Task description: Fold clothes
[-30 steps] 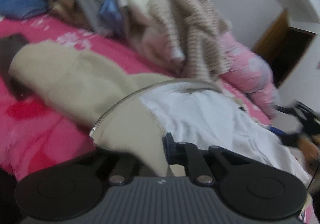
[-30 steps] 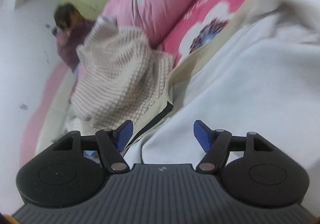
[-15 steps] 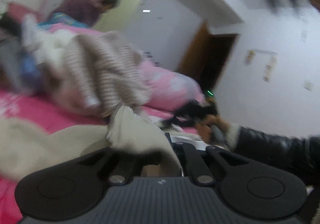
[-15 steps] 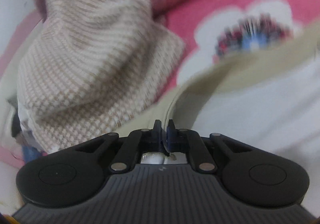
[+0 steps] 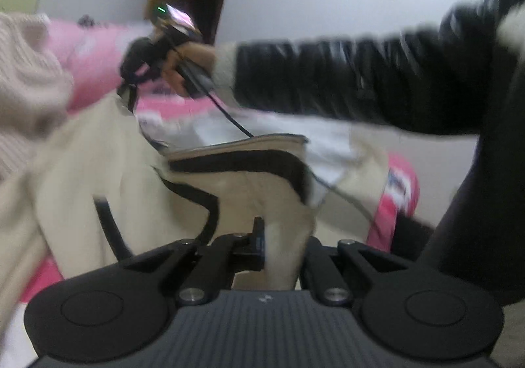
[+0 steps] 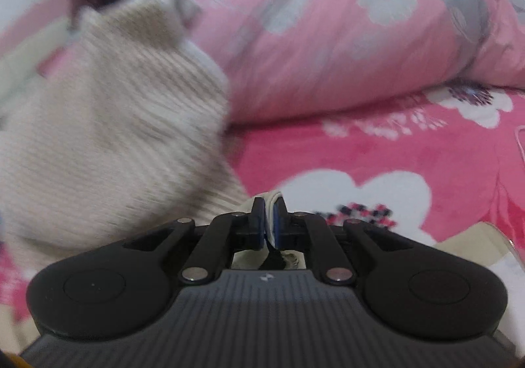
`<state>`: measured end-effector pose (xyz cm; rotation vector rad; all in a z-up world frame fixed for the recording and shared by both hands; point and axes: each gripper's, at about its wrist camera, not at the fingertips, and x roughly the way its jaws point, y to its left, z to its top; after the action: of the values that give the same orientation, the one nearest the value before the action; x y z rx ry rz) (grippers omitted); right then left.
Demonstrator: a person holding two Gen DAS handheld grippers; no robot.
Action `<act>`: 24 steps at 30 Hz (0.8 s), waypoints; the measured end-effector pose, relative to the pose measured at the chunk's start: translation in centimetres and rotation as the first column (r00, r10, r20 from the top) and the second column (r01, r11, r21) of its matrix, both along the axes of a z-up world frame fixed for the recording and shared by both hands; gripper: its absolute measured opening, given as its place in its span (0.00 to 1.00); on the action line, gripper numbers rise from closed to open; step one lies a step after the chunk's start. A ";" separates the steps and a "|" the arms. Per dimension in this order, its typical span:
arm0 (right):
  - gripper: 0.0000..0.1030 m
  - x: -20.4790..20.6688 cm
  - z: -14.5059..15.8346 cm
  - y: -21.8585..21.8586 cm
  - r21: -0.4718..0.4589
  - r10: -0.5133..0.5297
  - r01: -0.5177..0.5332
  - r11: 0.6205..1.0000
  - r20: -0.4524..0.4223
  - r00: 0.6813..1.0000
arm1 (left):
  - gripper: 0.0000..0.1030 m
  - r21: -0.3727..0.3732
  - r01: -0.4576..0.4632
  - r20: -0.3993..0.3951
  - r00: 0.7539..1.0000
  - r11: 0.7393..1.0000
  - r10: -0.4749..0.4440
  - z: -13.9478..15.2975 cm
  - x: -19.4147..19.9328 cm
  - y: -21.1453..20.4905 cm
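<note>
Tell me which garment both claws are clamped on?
The cream jacket with black trim, not the ribbed knit sweater lying loose beside it.

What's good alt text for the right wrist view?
The right gripper is shut on a folded edge of cream fabric, low over a bright pink floral blanket. A blurred beige ribbed knit sweater is heaped at left, with a pale pink flowered quilt roll behind.

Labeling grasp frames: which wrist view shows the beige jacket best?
Left wrist. It shows the beige jacket spread out, dark trim and white lining visible, pinched by the left gripper and, farther off, by the right gripper. Right wrist shows only a small fold of the jacket between its pads.
</note>
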<state>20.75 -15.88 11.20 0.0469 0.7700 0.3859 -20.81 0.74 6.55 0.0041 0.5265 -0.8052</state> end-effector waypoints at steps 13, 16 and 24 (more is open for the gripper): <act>0.25 -11.0 3.2 -15.2 0.231 -0.212 0.203 0.951 0.013 0.977 | 0.59 -0.008 0.023 0.019 1.000 1.000 -0.023 0.6 -2.4 -1.1; 0.26 -18.0 6.8 -19.7 0.241 -0.217 0.200 0.950 0.046 0.975 | 0.62 -0.045 0.021 0.035 0.999 0.999 -0.019 1.1 -3.8 -1.0; 0.53 -34.1 11.2 -26.5 0.337 -0.163 0.121 0.934 0.099 0.982 | 0.63 -0.115 -0.091 0.092 0.991 0.989 0.101 3.6 -6.4 1.7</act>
<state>-13.37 -42.35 22.43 0.3887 0.5663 0.3723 -27.18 2.48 10.16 -0.0835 0.3863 -0.7351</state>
